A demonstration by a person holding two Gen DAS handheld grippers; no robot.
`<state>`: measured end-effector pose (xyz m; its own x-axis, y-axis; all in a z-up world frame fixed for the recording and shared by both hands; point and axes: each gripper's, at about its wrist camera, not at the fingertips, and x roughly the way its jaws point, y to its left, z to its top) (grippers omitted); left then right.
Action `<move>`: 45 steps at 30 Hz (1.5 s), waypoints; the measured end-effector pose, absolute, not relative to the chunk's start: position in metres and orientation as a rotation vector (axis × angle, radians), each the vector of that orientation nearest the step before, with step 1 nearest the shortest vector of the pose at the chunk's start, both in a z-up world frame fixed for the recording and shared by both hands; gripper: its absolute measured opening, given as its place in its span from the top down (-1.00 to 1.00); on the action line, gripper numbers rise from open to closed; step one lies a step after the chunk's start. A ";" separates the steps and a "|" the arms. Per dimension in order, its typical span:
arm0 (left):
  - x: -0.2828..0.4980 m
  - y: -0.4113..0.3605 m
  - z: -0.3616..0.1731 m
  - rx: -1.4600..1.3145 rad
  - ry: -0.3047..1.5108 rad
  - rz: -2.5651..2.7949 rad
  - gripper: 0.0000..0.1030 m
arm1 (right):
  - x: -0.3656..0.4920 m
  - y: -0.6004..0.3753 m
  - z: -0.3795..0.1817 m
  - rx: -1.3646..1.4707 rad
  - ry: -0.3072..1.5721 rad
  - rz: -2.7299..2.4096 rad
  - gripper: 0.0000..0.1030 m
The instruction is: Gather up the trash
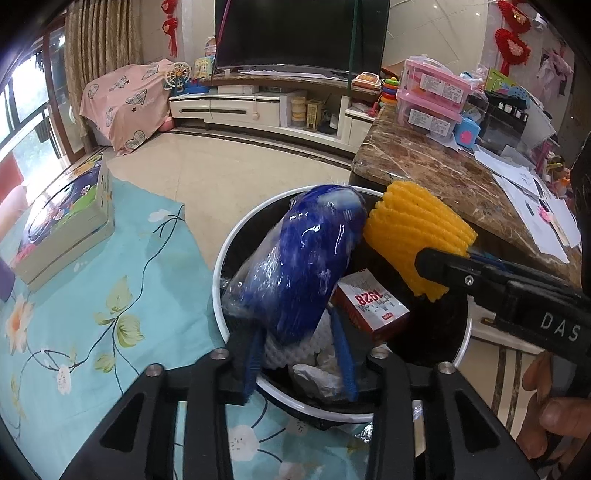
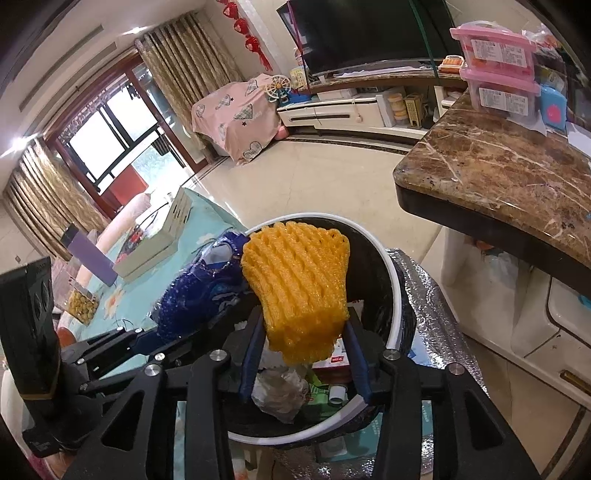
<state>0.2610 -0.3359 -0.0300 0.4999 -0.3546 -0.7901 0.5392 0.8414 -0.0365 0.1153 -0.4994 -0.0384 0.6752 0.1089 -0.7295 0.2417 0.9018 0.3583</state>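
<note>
Beyond the bin, at the top of the left wrist view, a pale tiled floor (image 1: 240,166) runs to a low white cabinet bearing a dark television (image 1: 295,33). A pink heart-printed cover (image 1: 122,103) drapes something at upper left. Striped curtains (image 2: 184,74) flank a red-framed window (image 2: 110,147) in the right wrist view. At upper right a brown marble surface (image 1: 436,173) carries two stacked pink boxes (image 1: 436,88) and loose papers. A turquoise floral cloth (image 1: 110,295) fills the lower left, with a printed box lying on it.

Lower centre, a round white-rimmed trash bin (image 1: 218,273) with a dark liner holds a red and white carton (image 1: 373,306), a white foam net (image 1: 288,354) and crumpled paper (image 2: 280,395).

A blue plastic bag (image 1: 303,258) rises out of the bin. Its long axis tilts from lower left to upper right, and its rounded end points past the far rim. Its lower end sits between the blue pads of the left tongs (image 1: 301,365); I cannot tell whether they press on it.

A yellow foam net (image 2: 295,288) stands nearly upright over the bin, just beside the bag. Its wide end points up and away, and its narrow end lies between the fingers of the right tongs (image 2: 303,362). The pads are close on both sides, but whether they grip it or have let go I cannot tell.
</note>
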 end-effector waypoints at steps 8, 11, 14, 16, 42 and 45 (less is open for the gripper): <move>0.249 -0.315 -0.026 0.195 0.872 -0.518 -0.07 | 0.108 -0.500 -0.034 0.474 0.808 -0.090 -0.11; 0.239 -0.299 -0.024 0.167 0.857 -0.503 -0.07 | 0.103 -0.499 -0.032 0.480 0.795 -0.093 -0.13; 0.220 -0.279 -0.021 0.121 0.840 -0.487 -0.07 | 0.092 -0.493 -0.028 0.484 0.770 -0.097 -0.25; 0.207 -0.265 -0.018 0.091 0.824 -0.477 -0.07 | 0.082 -0.486 -0.025 0.481 0.749 -0.101 -0.38; -0.011 -0.140 0.012 -0.010 0.383 -0.222 -0.99 | -0.054 -0.358 0.039 0.169 0.294 -0.182 -1.00; -0.026 -0.138 0.004 0.004 0.366 -0.194 -0.99 | -0.055 -0.354 0.028 0.173 0.310 -0.198 -1.00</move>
<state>-0.0257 -0.1380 0.0038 0.9156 -0.1874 -0.3557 0.1890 0.9815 -0.0307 -0.0550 -0.3543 0.0285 0.9331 -0.1662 -0.3188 0.2193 0.9658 0.1384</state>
